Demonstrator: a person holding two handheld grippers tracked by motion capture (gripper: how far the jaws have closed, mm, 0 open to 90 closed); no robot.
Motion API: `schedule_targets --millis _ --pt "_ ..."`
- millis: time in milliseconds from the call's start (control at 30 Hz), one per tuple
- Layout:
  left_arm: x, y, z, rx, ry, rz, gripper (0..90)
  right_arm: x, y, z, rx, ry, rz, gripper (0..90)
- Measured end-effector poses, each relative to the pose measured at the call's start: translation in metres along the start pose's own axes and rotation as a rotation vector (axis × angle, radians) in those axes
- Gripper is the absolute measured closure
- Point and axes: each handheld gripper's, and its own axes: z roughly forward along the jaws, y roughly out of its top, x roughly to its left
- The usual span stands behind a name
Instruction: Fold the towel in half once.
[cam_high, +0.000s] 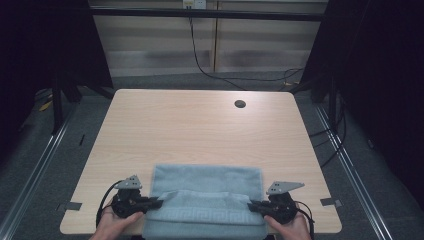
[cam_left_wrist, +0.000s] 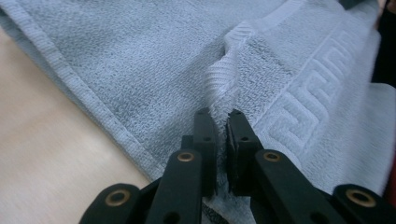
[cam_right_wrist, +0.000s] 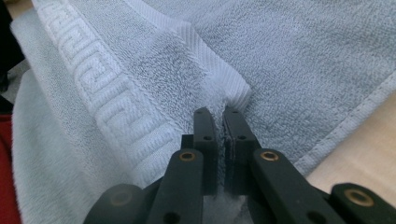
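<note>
A light blue towel (cam_high: 207, 192) with a raised key-pattern band lies at the near edge of the wooden table (cam_high: 200, 125), its near end folded back over itself. My left gripper (cam_high: 156, 204) grips the folded layer's left corner, jaws shut on the towel (cam_left_wrist: 261, 70). My right gripper (cam_high: 252, 205) holds the right corner the same way, pinching the towel (cam_right_wrist: 154, 60). In the left gripper view my gripper (cam_left_wrist: 219, 114) has the hem bunched between its tips; in the right gripper view my gripper (cam_right_wrist: 215, 112) clamps the ribbed hem. Both hands sit low, near the tabletop.
The table has a round cable hole (cam_high: 240, 104) at the far right. A black cable (cam_high: 200, 55) hangs behind the table. Metal floor rails (cam_high: 40, 160) run on either side, with dark curtains beyond.
</note>
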Motion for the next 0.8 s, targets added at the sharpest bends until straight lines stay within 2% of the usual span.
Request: schedule_targets --millis 33,67,100,133,167,200,267,300,367,400,433,467,500,533,567,600,633,667,700,800 --pt "0.000 0.000 0.000 0.000 0.000 0.000 84.5 0.000 0.000 0.000 0.000 0.000 0.000 85.9" --pt "0.007 0.009 0.005 -0.006 0.040 0.017 84.5 -0.007 0.006 0.005 -0.006 -0.017 -0.002 85.9" --pt "0.007 0.009 0.005 -0.006 0.040 0.017 84.5 -0.007 0.006 0.005 -0.006 -0.017 -0.002 85.9" --pt "0.012 0.014 0.008 -0.012 0.064 0.035 84.5 -0.012 0.011 0.007 -0.007 -0.023 0.002 85.9" --pt "0.017 0.020 0.012 -0.020 0.079 0.028 84.5 -0.018 0.016 0.011 -0.013 -0.031 0.008 85.9" --pt "0.032 0.032 0.018 -0.028 0.097 0.025 84.5 -0.027 0.026 0.017 -0.013 -0.047 0.018 85.9" --pt "0.046 0.044 0.025 -0.034 0.107 0.006 84.5 -0.041 0.039 0.025 -0.014 -0.071 0.026 85.9" --pt "0.046 0.044 0.025 -0.034 0.107 0.006 84.5 -0.041 0.039 0.025 -0.014 -0.071 0.026 85.9" --pt "0.059 0.055 0.031 -0.038 0.119 -0.002 84.5 -0.053 0.050 0.032 -0.022 -0.091 0.030 85.9" --pt "0.064 0.060 0.034 -0.051 0.136 -0.005 84.5 -0.065 0.062 0.039 -0.027 -0.104 0.042 85.9" --pt "0.069 0.064 0.036 -0.049 0.136 -0.002 84.5 -0.065 0.062 0.039 -0.027 -0.104 0.042 85.9" --pt "0.077 0.071 0.041 -0.058 0.153 0.002 84.5 -0.076 0.073 0.046 -0.028 -0.125 0.042 85.9" --pt "0.077 0.071 0.041 -0.058 0.153 0.002 84.5 -0.076 0.073 0.046 -0.028 -0.125 0.042 85.9" --pt "0.090 0.081 0.045 -0.062 0.176 -0.009 84.5 -0.085 0.083 0.053 -0.032 -0.146 0.045 85.9" --pt "0.090 0.081 0.045 -0.062 0.176 -0.009 84.5 -0.091 0.089 0.057 -0.033 -0.153 0.047 85.9" --pt "0.094 0.086 0.047 -0.067 0.186 -0.018 84.5 -0.091 0.089 0.057 -0.033 -0.153 0.047 85.9" --pt "0.102 0.094 0.052 -0.069 0.202 -0.034 84.5 -0.103 0.100 0.065 -0.038 -0.163 0.059 85.9" --pt "0.102 0.094 0.052 -0.069 0.202 -0.034 84.5 -0.103 0.100 0.065 -0.038 -0.163 0.059 85.9" --pt "0.109 0.100 0.054 -0.075 0.219 -0.036 84.5 -0.112 0.110 0.072 -0.044 -0.181 0.063 85.9" --pt "0.117 0.103 0.056 -0.091 0.225 -0.044 84.5 -0.119 0.117 0.078 -0.059 -0.187 0.077 85.9"
